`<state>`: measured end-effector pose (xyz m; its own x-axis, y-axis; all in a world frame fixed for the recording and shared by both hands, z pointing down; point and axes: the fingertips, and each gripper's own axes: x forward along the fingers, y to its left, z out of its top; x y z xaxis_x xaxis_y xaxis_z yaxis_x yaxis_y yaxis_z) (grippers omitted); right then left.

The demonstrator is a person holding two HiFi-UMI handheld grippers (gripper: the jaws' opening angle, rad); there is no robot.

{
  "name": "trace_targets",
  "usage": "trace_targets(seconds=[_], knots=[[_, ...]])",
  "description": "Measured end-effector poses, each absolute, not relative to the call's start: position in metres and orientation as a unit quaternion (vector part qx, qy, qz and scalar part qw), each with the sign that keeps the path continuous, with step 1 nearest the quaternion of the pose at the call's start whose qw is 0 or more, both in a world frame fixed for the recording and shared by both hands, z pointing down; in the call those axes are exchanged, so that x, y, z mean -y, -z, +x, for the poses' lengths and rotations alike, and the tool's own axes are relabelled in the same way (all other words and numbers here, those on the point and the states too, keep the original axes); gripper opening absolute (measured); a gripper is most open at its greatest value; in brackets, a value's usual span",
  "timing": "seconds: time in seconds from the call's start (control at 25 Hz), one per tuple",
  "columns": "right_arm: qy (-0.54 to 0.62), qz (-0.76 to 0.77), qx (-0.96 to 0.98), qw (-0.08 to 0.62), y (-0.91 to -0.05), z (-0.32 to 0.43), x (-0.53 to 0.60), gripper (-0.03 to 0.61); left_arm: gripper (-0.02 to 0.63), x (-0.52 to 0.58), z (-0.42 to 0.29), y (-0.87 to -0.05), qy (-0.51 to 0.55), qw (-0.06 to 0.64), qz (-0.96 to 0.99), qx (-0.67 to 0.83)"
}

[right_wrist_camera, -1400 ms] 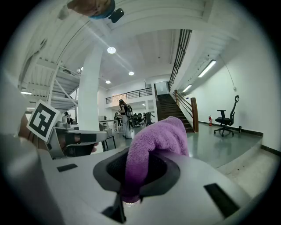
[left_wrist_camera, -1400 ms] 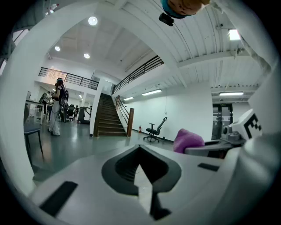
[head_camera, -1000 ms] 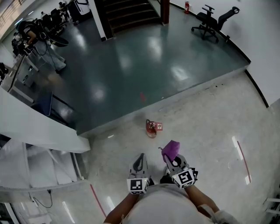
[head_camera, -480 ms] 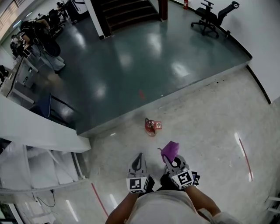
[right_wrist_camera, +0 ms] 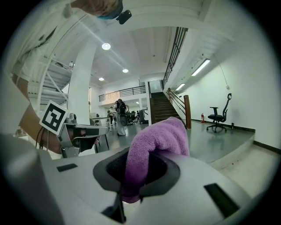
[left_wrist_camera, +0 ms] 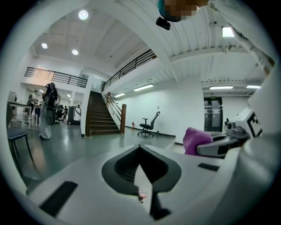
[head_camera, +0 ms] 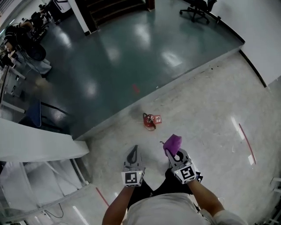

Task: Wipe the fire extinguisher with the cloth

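Higher in frame than before, fire extinguisher point(head_camera: 149, 121) near step edge point(head_camera: 127, 108), right gripper point(head_camera: 174, 153) pinching cloth point(head_camera: 173, 142), left gripper point(head_camera: 134, 149) pressed together.

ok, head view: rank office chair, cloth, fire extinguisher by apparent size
Largest: office chair, though far off and cut by the frame's top edge.
Then cloth and fire extinguisher: these look about alike, and the cloth is nearer the camera, so unranked.

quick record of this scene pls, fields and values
target: fire extinguisher, red, on the floor near the step edge
cloth: purple cloth, pinched in the right gripper
left gripper: fingers together, nothing held
contact: none, both grippers are short of the fire extinguisher
wiping: not yet begun
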<state>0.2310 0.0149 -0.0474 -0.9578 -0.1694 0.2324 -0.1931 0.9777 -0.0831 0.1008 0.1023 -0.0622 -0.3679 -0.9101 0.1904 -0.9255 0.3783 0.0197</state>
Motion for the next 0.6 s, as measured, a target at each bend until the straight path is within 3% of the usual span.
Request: trace_targets(seconds=[0.32, 0.6], knots=[[-0.053, 0.193, 0.973, 0.116, 0.004, 0.182, -0.042, 0.055, 0.005, -0.112, 0.029, 0.013, -0.053, 0.104, 0.655, 0.746], [-0.050, 0.193, 0.970, 0.139, -0.058, 0.156, -0.054, 0.055, 0.005, -0.106, 0.014, -0.063, -0.073, 0.123, 0.669, 0.729]])
